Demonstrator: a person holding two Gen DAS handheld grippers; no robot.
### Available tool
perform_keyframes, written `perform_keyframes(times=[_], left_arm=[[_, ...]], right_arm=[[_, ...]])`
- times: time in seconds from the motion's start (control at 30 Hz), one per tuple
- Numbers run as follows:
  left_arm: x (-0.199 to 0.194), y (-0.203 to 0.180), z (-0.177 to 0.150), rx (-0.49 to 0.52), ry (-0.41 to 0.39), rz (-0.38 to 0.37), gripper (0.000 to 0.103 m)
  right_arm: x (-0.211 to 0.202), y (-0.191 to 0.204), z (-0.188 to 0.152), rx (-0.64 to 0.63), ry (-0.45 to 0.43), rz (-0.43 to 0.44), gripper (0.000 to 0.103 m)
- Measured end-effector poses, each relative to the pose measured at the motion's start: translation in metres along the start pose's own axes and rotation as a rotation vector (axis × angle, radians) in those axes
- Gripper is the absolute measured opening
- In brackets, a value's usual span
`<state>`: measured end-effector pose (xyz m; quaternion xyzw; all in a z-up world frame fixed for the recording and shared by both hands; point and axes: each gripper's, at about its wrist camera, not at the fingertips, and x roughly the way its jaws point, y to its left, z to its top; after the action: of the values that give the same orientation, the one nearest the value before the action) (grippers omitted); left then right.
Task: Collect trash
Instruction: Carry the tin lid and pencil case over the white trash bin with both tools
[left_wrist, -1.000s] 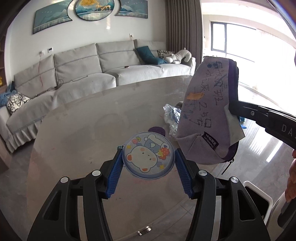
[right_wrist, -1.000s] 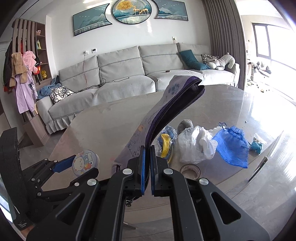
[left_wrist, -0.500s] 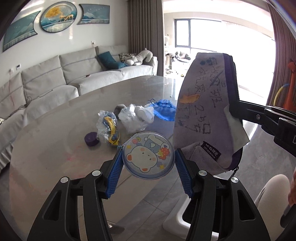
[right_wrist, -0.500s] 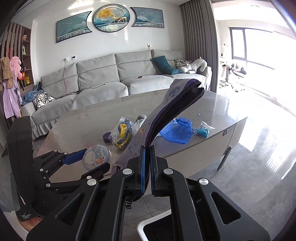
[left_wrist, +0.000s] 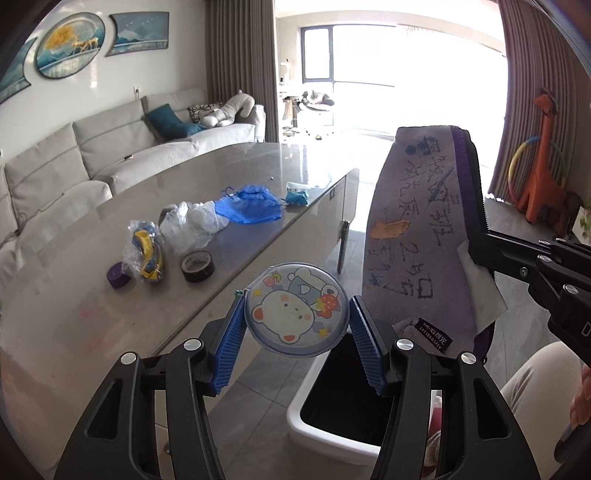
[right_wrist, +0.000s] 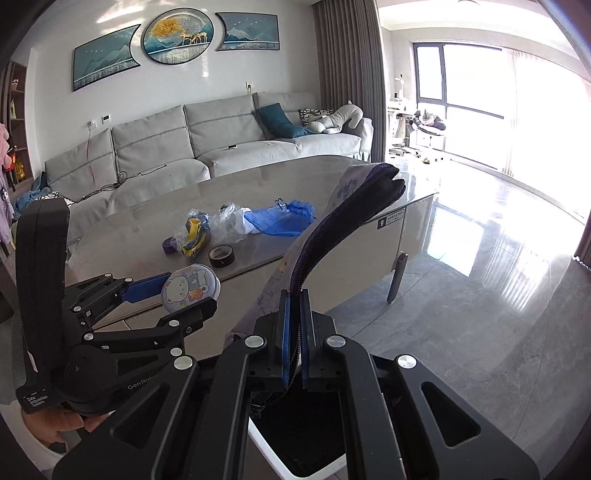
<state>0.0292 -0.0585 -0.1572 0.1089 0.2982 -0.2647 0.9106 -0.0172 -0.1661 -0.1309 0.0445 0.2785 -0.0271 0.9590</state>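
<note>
My left gripper (left_wrist: 297, 325) clamps a round, glossy bear-print pouch (left_wrist: 297, 314) between ribbed blue pads, above a white bin (left_wrist: 295, 413) with a dark inside. My right gripper (right_wrist: 294, 339) pinches a scribbled grey fabric pencil case (left_wrist: 417, 236) by its purple zipper edge, upright. A black tape roll (left_wrist: 197, 266) and crinkled plastic bags (left_wrist: 192, 225) lie near the tabletop's (left_wrist: 92, 295) front edge.

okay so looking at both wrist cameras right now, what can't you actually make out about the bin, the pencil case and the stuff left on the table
- Bin: left wrist view shows only a dark interior; contents unreadable. Right wrist view, the right gripper covers most of it.
- Pencil case: contents hidden by its fabric in both views; handwriting not legible.
- Round bear pouch: back face hidden, held in the left gripper.
- Clear plastic bag: crumpled; the yellow and blue contents cannot be identified.
- Small teal item: too small to identify.
</note>
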Motion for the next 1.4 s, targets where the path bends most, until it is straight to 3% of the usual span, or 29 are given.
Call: perform_keyframes(times=[0.37, 0.6, 1.23, 1.27, 1.3, 1.4], left_arm=[[0.007, -0.047, -0.018, 0.037, 0.044, -0.085, 0.056], [0.025, -0.069, -0.018, 0.075, 0.071, -0.125, 0.056], [0.080, -0.086, -0.023, 0.122, 0.150, -0.232, 0.057], [0.083, -0.087, -0.023, 0.123, 0.160, -0.241, 0.066], [0.085, -0.088, -0.024, 0.123, 0.170, -0.246, 0.086], [0.086, -0.090, -0.026, 0.136, 0.152, -0.224, 0.098]], right_arm=[[-0.020, -0.027, -0.038, 0.015, 0.047, -0.054, 0.005], [-0.012, -0.046, -0.048, 0.042, 0.064, -0.079, 0.005], [0.024, -0.065, -0.060, 0.077, 0.148, -0.113, 0.004], [0.025, -0.066, -0.060, 0.078, 0.154, -0.115, 0.004], [0.027, -0.066, -0.060, 0.080, 0.160, -0.117, 0.004], [0.031, -0.069, -0.063, 0.086, 0.174, -0.124, 0.004]])
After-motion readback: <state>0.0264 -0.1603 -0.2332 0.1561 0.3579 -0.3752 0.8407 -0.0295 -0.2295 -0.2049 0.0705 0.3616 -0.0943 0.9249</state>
